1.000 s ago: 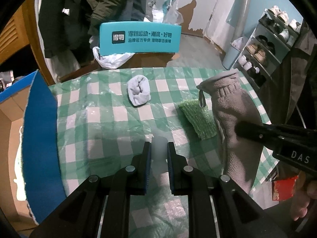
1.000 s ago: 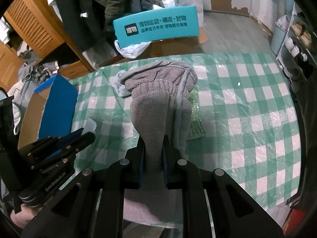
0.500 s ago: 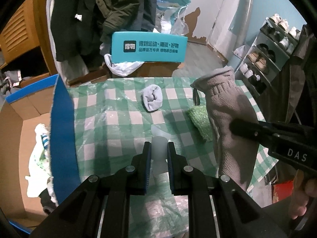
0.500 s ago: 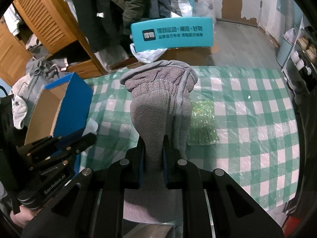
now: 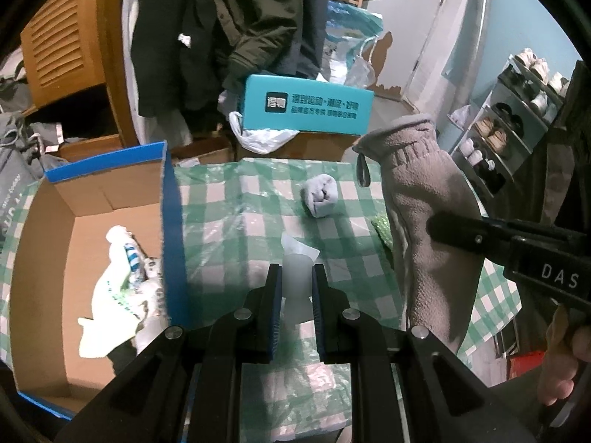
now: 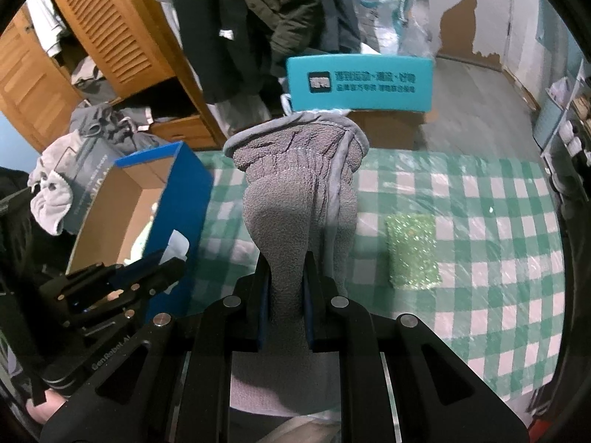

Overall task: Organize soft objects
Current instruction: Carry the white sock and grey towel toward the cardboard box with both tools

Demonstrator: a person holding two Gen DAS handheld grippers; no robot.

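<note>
My left gripper (image 5: pixel 297 277) is shut on a small white soft piece (image 5: pixel 295 273) and holds it above the checked table, beside the blue cardboard box (image 5: pixel 170 229). My right gripper (image 6: pixel 286 273) is shut on a grey fleece glove (image 6: pixel 295 192) and holds it up above the table; the glove also shows at the right of the left wrist view (image 5: pixel 424 203). A rolled grey sock (image 5: pixel 320 196) lies at the table's far middle. A green sponge cloth (image 6: pixel 412 251) lies flat on the table, right of the glove.
The open box holds white and striped cloth (image 5: pixel 122 269). A teal box (image 5: pixel 306 105) stands behind the table (image 6: pixel 480 221). Dark coats hang behind it, a wooden cabinet (image 6: pixel 110 37) is at the left, and a shoe rack (image 5: pixel 517 110) at the right.
Both grippers have risen and pulled back, so more of the open box and the room shows. The glove and the white piece went along in the grips.
</note>
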